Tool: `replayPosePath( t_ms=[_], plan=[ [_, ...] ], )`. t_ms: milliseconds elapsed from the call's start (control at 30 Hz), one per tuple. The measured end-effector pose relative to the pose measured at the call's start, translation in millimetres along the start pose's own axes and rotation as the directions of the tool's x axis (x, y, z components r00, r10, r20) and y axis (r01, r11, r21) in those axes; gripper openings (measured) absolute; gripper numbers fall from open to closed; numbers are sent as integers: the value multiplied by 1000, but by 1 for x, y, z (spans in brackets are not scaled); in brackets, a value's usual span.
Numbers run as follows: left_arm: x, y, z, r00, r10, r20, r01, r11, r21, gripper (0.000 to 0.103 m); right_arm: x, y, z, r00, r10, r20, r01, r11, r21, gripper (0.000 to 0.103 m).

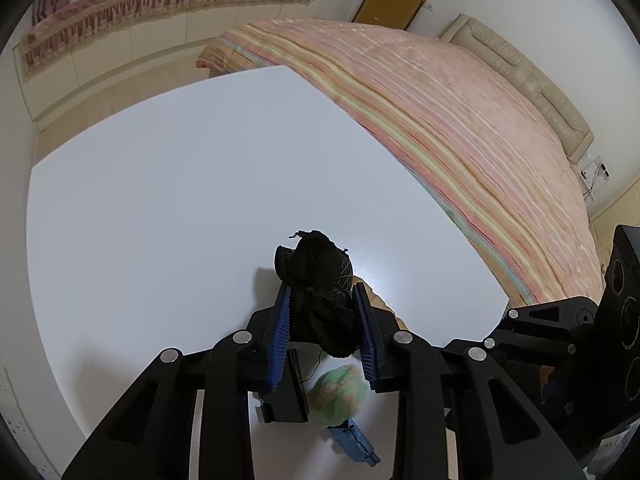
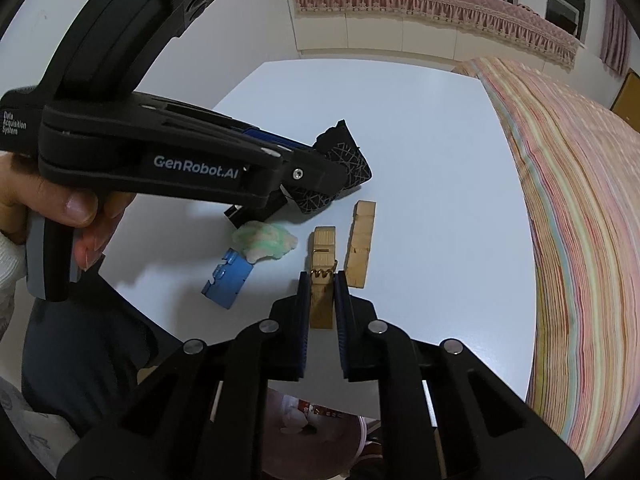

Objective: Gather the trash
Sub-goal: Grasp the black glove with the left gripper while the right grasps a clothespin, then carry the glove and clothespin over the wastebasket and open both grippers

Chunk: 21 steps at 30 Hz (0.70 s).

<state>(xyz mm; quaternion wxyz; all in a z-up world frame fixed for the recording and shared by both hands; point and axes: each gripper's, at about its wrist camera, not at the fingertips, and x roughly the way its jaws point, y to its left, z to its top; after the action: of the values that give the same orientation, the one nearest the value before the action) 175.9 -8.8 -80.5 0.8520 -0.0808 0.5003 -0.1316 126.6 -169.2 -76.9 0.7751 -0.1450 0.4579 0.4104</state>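
Note:
My left gripper [image 1: 322, 294] is shut on a crumpled black wrapper [image 1: 320, 280] with fine gold lines and holds it just above the white table [image 1: 160, 200]. From the right wrist view the same wrapper [image 2: 344, 172] sticks out of the left gripper. My right gripper [image 2: 323, 280] is shut on a wooden clothespin half with a metal spring [image 2: 323, 264]. A second wooden half [image 2: 361, 244] lies beside it on the right. A green-pink fluffy wad [image 2: 266, 242] and a blue plastic piece [image 2: 228, 278] lie on the table to the left.
A small black block [image 1: 288, 384] lies under the left gripper. A bin with trash in it [image 2: 316, 436] stands below the table's near edge. A bed with a striped pink cover [image 2: 580, 220] borders the table on the right.

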Motion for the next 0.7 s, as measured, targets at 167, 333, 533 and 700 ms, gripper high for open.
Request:
replayPosePath(
  t_ms=[167,333,533,700],
  plan=[
    [-13,-5,-3,1000,8,22,-8,1000,9,29,-11,-2,1,1000,2,17,-3,1000,11,11],
    [-35,-15,-9,999,18,49,-19,999,27,29,-30,3,0,999,-4,42,3,1000,24,11],
    [-66,-28,-25,996,24,81,-28,998,50,29,-58,10,-5,998,-22,65,20,999,38,11],
    [-88,-45,-44,995,21,100,-29,997,73,29,-84,16,-16,996,-35,84,31,998,52,11]
  ],
)
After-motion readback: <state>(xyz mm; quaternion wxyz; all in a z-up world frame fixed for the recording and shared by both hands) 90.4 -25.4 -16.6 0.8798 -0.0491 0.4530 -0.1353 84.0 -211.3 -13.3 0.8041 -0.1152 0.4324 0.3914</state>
